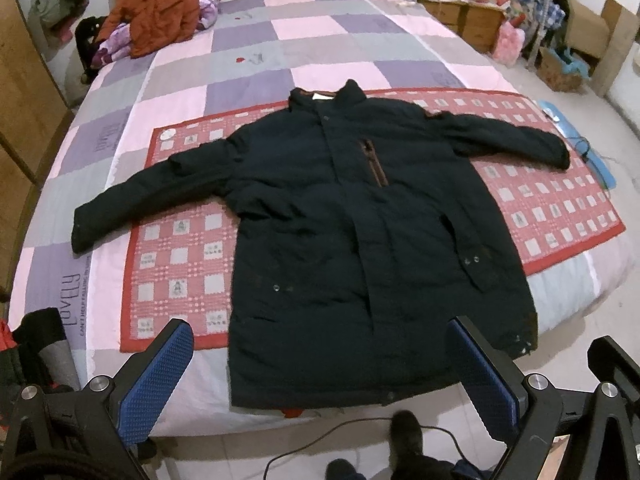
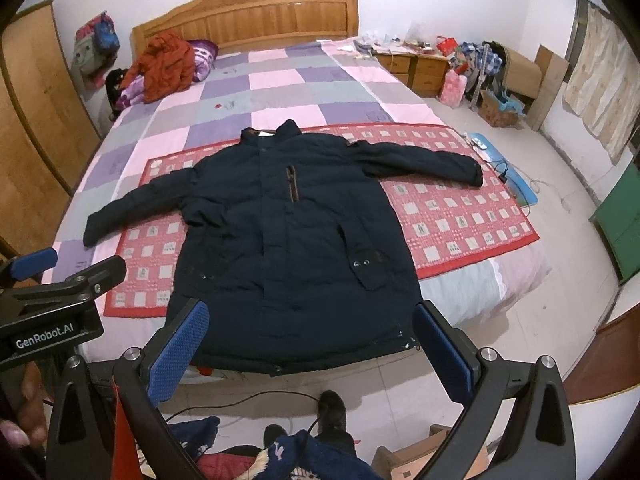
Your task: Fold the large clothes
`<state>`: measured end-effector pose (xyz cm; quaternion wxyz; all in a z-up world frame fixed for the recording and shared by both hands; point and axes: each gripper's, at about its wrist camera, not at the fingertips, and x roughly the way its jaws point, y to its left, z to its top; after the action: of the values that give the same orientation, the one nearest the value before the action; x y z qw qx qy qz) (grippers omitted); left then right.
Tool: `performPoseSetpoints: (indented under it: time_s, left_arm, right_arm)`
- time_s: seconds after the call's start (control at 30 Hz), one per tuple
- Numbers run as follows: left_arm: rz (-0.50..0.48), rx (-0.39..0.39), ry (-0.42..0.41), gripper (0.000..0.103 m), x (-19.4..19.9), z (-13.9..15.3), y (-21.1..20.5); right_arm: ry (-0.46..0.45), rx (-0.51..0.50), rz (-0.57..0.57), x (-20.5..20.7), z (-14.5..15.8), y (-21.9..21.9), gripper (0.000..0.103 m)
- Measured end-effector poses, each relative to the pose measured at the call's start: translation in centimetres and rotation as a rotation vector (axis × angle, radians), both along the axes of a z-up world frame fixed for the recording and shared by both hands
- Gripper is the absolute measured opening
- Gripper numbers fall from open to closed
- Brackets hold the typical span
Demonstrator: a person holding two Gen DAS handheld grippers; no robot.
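Observation:
A large dark navy coat [image 1: 340, 220] lies flat and face up on a red patterned mat [image 1: 176, 248] on the bed, collar away from me, both sleeves spread out to the sides. It also shows in the right wrist view [image 2: 288, 240]. Its hem hangs at the near edge of the bed. My left gripper [image 1: 324, 376] is open and empty, hovering above the hem. My right gripper [image 2: 312, 344] is open and empty, also above the hem. The left gripper's body [image 2: 56, 312] shows at the left of the right wrist view.
A checked pink and purple quilt [image 1: 248, 56] covers the bed. An orange jacket [image 1: 160, 12] lies by the headboard. Wardrobe [image 2: 36, 128] at left, nightstands [image 2: 416, 68] and boxes at right. A cable [image 1: 360, 428] and clothes [image 2: 304, 456] lie on the floor near my feet.

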<state>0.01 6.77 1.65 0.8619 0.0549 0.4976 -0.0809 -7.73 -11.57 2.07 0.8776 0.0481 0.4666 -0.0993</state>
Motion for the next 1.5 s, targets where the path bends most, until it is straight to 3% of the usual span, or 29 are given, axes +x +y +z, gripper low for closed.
performPoseSetpoints:
  time_s: [0.33, 0.57, 0.93, 1.07, 1.3, 1.5]
  left_arm:
    - [0.039, -0.012, -0.001, 0.103, 1.1, -0.4, 1.9]
    - [0.073, -0.009, 0.01, 0.103, 3.1, -1.1, 2.1]
    - [0.119, 0.005, 0.085, 0.103, 8.6, -4.1, -0.8]
    - [0.133, 0.005, 0.115, 0.103, 11.6, -5.8, -2.8]
    - [0.149, -0.032, 0.203, 0.103, 16.9, -10.7, -5.7]
    - [0.219, -0.019, 0.162, 0.103, 21.5, -16.0, -5.6]
  right_arm:
    - [-0.006, -0.003, 0.012, 0.8, 0.1, 1.0, 0.103]
    - [0.001, 0.007, 0.028, 3.4, 0.0, 1.0, 0.103]
    - [0.068, 0.044, 0.037, 9.3, -2.8, -3.3, 0.103]
    - [0.083, 0.047, 0.044, 12.1, -3.9, -6.0, 0.103]
    - [0.032, 0.008, 0.119, 17.6, -6.9, -11.4, 0.103]
    - [0.062, -0.008, 0.184, 24.1, -13.4, -16.2, 0.103]
